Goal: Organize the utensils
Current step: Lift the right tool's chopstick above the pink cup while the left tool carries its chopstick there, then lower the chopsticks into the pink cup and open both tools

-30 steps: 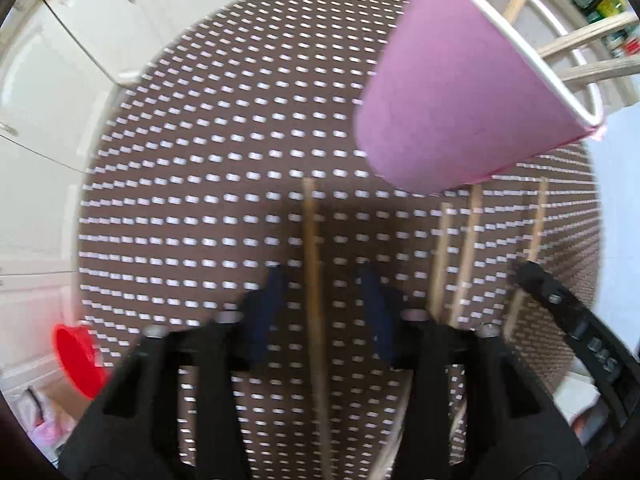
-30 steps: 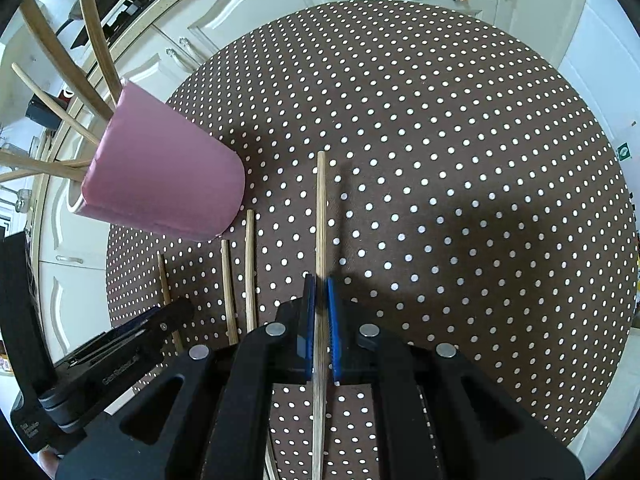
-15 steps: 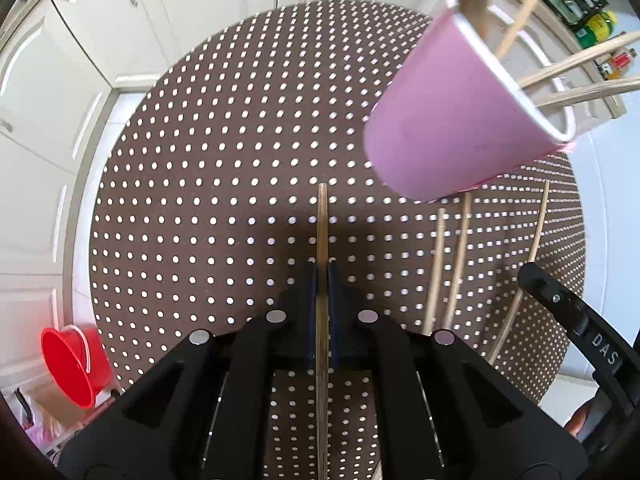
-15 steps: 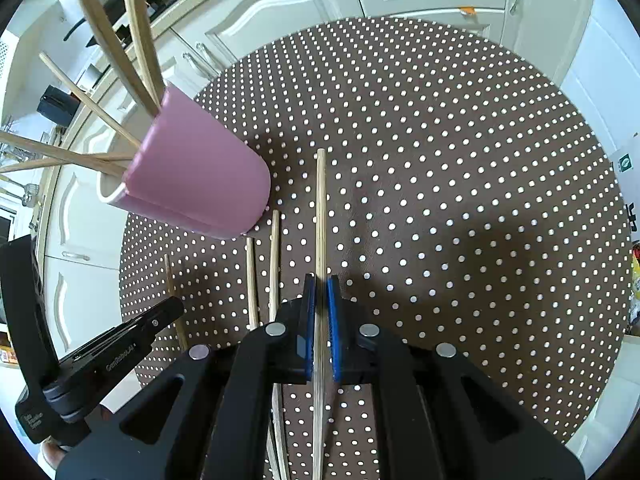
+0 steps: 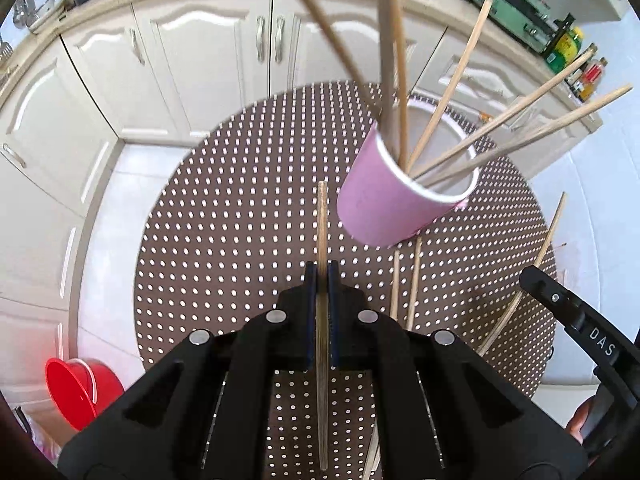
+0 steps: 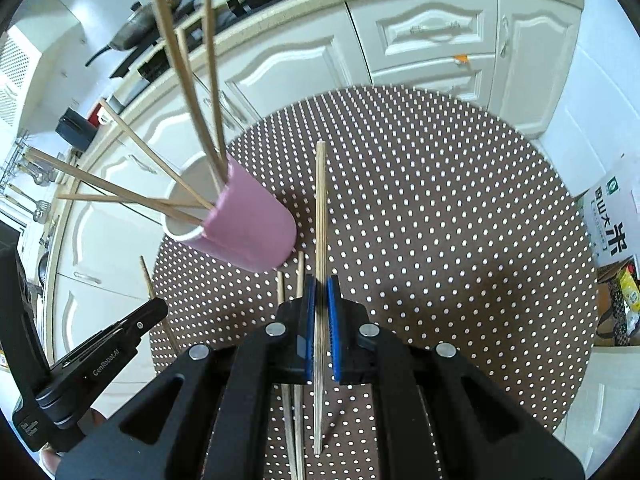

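Chopsticks are in both your grips: the left gripper (image 5: 322, 276) is clenched on one wooden chopstick (image 5: 322, 224), and the right gripper (image 6: 320, 286) is clenched on another chopstick (image 6: 321, 204), each stick running straight out ahead of its pads and clear of the cloth. The pink cup (image 5: 394, 204) stands towards the middle of the round table (image 5: 224, 216), already bristling with sticks that fan out over its rim. Bring one stick in at a time, tip angled down into the open gap of the mouth, and let go only once the tip is well inside; those leaning sticks could catch yours or tip the cup. Three loose chopsticks (image 5: 414, 280) lie on the near side of the table, beside the cup. White cabinets (image 5: 168, 60) ring the table, and a red bucket (image 5: 76, 392) sits on the floor.
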The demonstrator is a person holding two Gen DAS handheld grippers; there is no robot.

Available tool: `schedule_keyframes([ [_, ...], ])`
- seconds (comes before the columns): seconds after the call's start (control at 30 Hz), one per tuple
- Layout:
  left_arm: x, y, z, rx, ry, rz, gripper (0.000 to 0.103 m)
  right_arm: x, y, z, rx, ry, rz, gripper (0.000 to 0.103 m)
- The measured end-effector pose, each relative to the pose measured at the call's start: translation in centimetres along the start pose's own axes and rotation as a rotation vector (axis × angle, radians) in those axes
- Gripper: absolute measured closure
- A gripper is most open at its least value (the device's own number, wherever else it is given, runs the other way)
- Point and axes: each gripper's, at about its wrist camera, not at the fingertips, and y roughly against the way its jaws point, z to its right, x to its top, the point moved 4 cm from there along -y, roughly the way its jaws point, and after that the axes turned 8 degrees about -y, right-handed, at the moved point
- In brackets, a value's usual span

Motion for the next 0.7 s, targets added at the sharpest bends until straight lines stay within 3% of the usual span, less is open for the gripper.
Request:
schedule_keyframes([
  [0.37, 2.1, 5.6, 0.9, 0.018, -0.040, 0.148, 0.097, 0.6, 5.0, -2.6, 0.059, 0.009, 0.122, 0.098],
  [0.7, 2.5, 10.2, 1.2, -0.013, -0.060, 0.253, 0.097, 0.8, 9.9, -5.0, 0.109, 0.038, 0.240, 0.098],
])
